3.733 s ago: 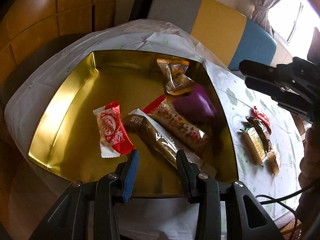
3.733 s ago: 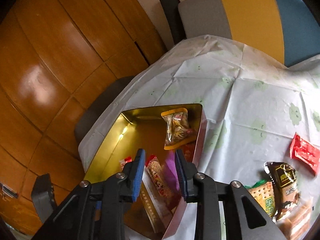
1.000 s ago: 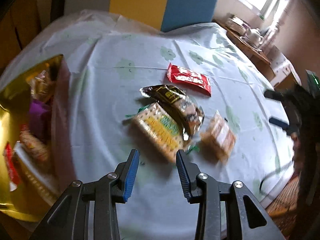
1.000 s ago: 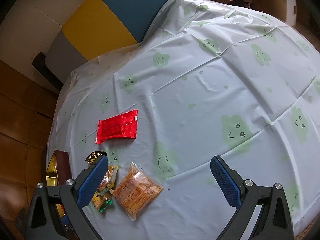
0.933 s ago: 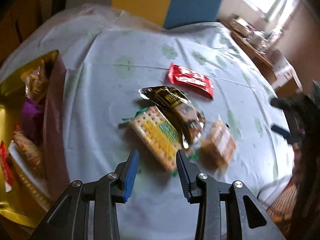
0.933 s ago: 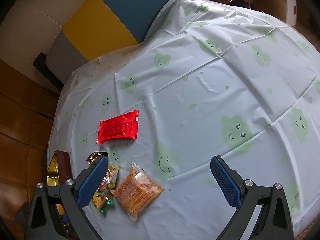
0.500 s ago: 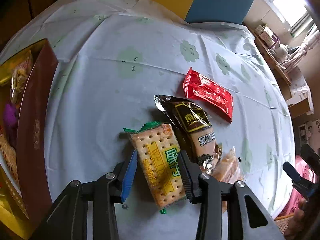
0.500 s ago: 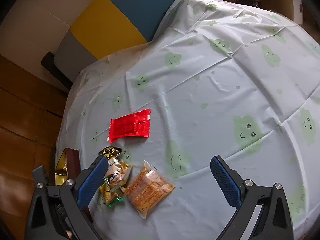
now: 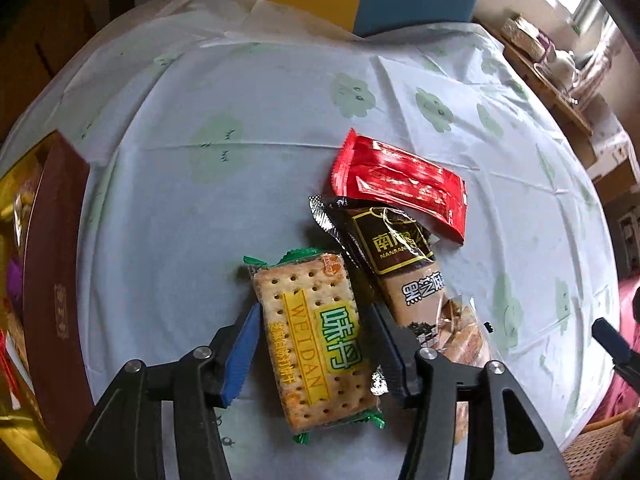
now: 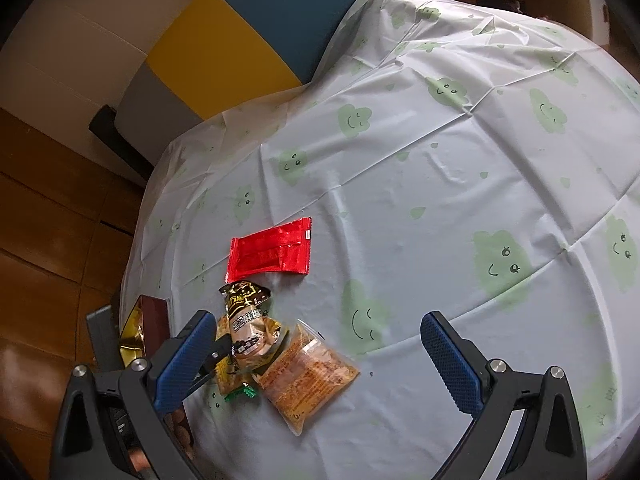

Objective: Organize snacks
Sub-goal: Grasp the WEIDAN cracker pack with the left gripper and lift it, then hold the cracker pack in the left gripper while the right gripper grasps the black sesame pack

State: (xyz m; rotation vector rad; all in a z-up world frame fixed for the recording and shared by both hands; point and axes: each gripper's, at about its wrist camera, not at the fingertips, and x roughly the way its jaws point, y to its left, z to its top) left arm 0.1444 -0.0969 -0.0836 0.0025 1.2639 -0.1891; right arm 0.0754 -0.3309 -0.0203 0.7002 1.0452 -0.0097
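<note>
left gripper over cracker pack, jaws opening

left gripper point(image 9: 310, 344) points steeply down at the table, jaws opening, the cracker pack point(image 9: 314, 340) lies between the fingers; pads do not look pressed on it, small gap on both sides. blue pad on the pack's left, black finger on its right. cracker pack is flat on the tablecloth point(image 9: 192, 208), yellow and green label, green crimped ends.

just right of it and overlapping its edge: dark brown snack bag point(image 9: 394, 252), lying diagonal. red packet point(image 9: 400, 184) touches the far end of the brown bag. clear orange snack bag point(image 9: 460, 332) sits partly under the gripper's right finger, mostly hidden in the left wrist view.

gold tin point(image 9: 24, 280) with dark red outer wall at the far left edge, some wrapped snacks inside, details too blurred.

right gripper point(image 10: 316, 356) hangs above the table with jaws spread wide, nothing between them. in its view the red packet point(image 10: 270, 252), brown bag point(image 10: 246, 320) and orange bag point(image 10: 308, 372) lie in a cluster near its left finger; the cracker pack is mostly hidden there. tin corner point(image 10: 138, 328) at the table edge. striped chair point(image 10: 240, 40) behind the table.
</note>
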